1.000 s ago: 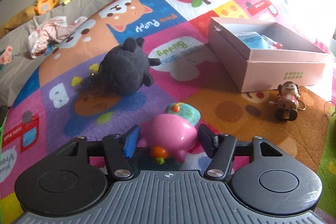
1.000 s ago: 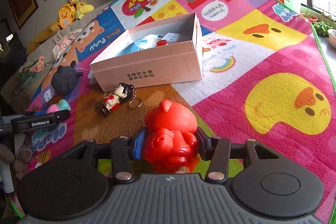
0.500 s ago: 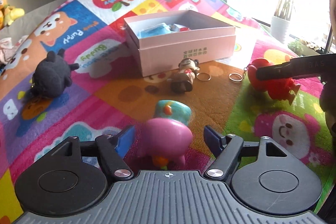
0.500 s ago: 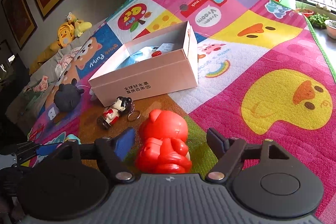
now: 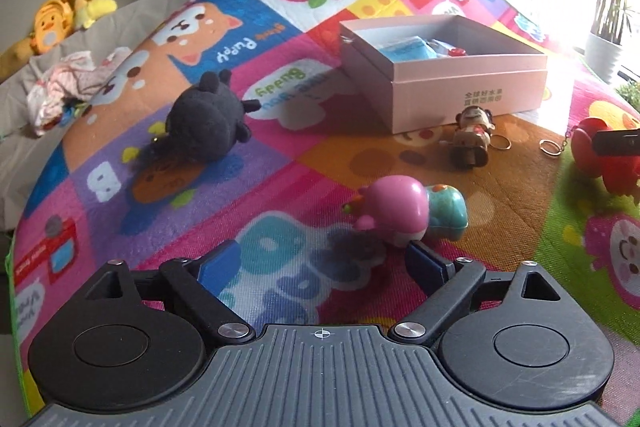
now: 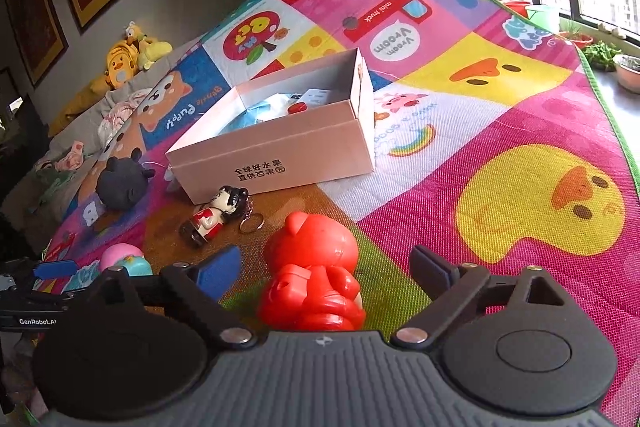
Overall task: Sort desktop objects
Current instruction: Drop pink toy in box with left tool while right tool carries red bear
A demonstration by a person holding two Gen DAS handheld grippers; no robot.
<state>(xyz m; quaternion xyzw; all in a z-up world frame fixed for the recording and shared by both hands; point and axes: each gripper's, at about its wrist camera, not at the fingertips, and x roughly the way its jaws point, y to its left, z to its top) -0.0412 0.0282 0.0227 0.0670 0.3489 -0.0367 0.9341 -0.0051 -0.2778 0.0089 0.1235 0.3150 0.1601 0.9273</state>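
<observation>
My left gripper (image 5: 320, 261) is opening, and nothing sits between its jaws. The pink and teal toy (image 5: 404, 213) lies on the mat just beyond the right fingertip (image 5: 424, 259). My right gripper (image 6: 326, 265) is opening too. The red bear figure (image 6: 314, 267) stands between its jaws, and neither pad touches it. The same bear (image 5: 600, 157) shows at the right edge of the left wrist view. An open pink box (image 5: 452, 75) (image 6: 280, 147) with blue items inside sits further back. A black plush (image 5: 208, 119) (image 6: 120, 183) and a small doll keychain (image 5: 472, 139) (image 6: 214, 215) lie on the mat.
A colourful play mat (image 6: 500, 115) covers the surface. Yellow plush toys (image 5: 60, 15) and crumpled cloth (image 5: 68, 87) lie on the grey area at the far left. Framed pictures hang on the wall, and potted plants (image 6: 616, 61) stand by the window at right.
Both grippers have let go. The left one released the pink and teal toy and drew back leftward. The right one widened around the red bear, which stays standing.
</observation>
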